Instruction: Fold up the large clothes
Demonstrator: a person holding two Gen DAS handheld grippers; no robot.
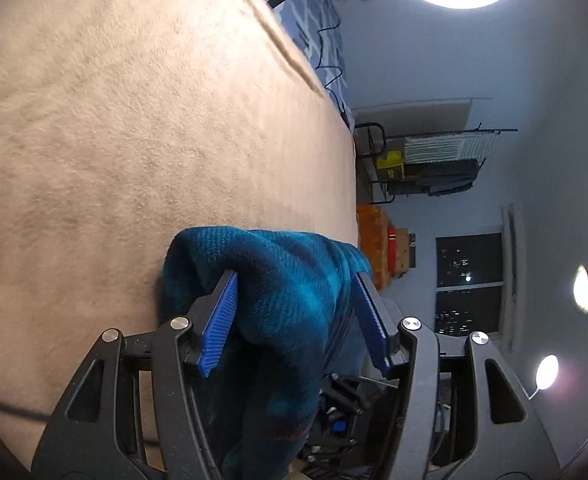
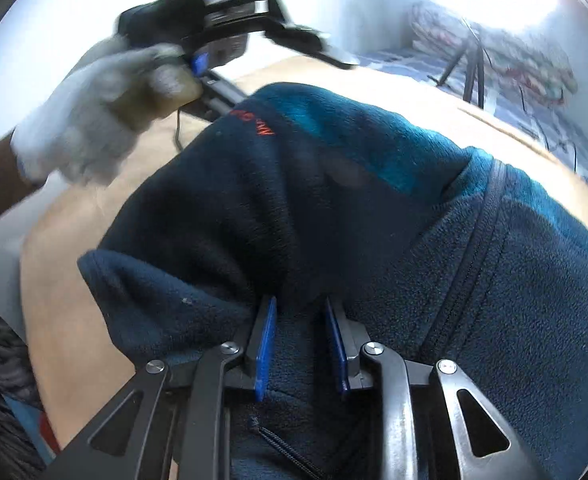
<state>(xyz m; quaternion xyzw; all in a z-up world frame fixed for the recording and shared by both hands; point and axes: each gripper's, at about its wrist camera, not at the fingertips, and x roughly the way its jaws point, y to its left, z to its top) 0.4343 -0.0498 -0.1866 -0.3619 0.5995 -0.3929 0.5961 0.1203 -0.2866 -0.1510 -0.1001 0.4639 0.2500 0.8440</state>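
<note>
Two grippers hold teal fleece jacket (image 2: 374, 208) above beige blanket (image 1: 134, 120): left gripper (image 1: 294, 280) clamps bunched fold between pads, right gripper (image 2: 300, 304) pinches fabric beside zipper (image 2: 482, 240). Advice: equal tension, lower flat.

Close wrist views sharing teal fleece (image 1: 286, 300), bed (image 1: 134, 120).

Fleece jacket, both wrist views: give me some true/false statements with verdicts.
1. The right tongs are shut on the fleece. True.
2. The fleece is red. False: it is dark blue and teal.
3. The left tongs have fleece between their fingers. True.
4. The fleece lies over a tan blanket. True.
5. The gloved hand is bare. False: it wears a white glove.
</note>
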